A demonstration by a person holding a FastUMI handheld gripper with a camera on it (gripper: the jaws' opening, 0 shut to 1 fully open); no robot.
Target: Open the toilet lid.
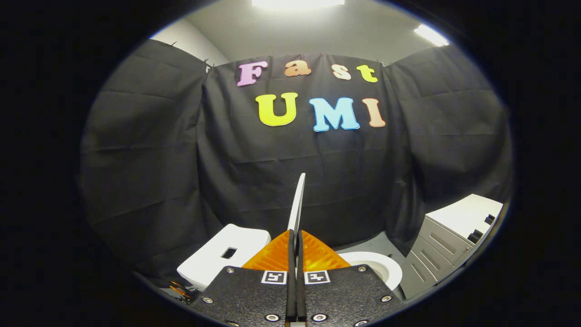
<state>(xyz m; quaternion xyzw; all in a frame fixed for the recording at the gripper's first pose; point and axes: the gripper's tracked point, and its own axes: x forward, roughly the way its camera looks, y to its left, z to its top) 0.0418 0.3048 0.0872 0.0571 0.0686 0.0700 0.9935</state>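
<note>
I see the toilet lid (297,204) standing up on its edge, thin and white, right between the two fingers; it rises up from the fingertips in front of the black cloth wall (181,181); the gripper (295,243) is closed tight on the lid's lower end, with one finger pressing on each side and only the thin lid in the gap; the lid looks lifted well up, close to straight, leaning just a little to the right at the top; to the right of the fingers and just past them I see the round white toilet seat (379,265) with its bowl open to the air; to the left of the fingers sits the white tank (227,254), with a small dark square hole in its top; farther right, near the wall, stands a grey cabinet (447,243) with drawers and a white top; two dark little things sit on that top, too small for me to tell what they are; above the cloth I see a pale ceiling with bright lights (297,2).
</note>
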